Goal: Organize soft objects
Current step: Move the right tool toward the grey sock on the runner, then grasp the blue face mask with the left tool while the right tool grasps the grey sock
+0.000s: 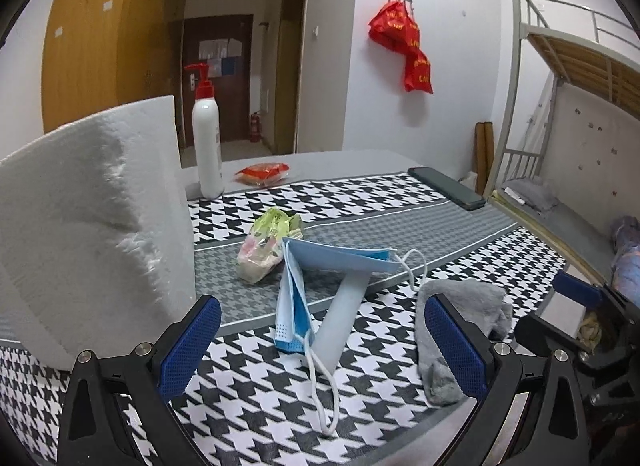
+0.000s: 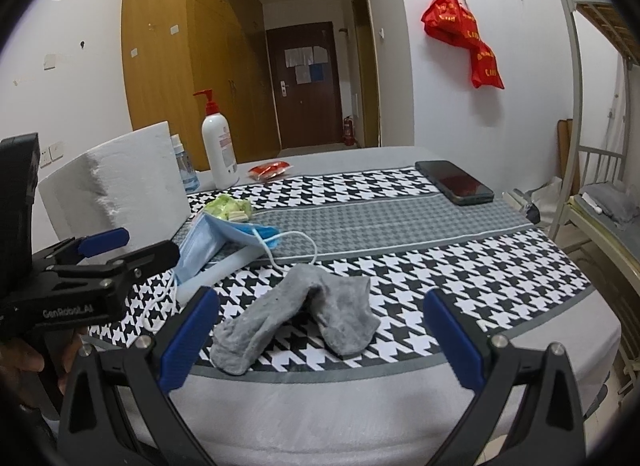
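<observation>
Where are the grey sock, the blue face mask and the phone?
grey sock (image 2: 280, 314): right wrist view, middle of the fabric.
blue face mask (image 1: 336, 258): left wrist view, top fold.
phone (image 2: 454, 180): right wrist view, screen.

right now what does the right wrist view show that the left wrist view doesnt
Only the right wrist view shows the small water bottle behind the foam block, the left gripper from the side, and the whole grey sock. Only the left wrist view shows the face mask close between its open gripper and a person's patterned sleeve. Both show the pump bottle, phone, red packet and houndstooth cloth.
</observation>
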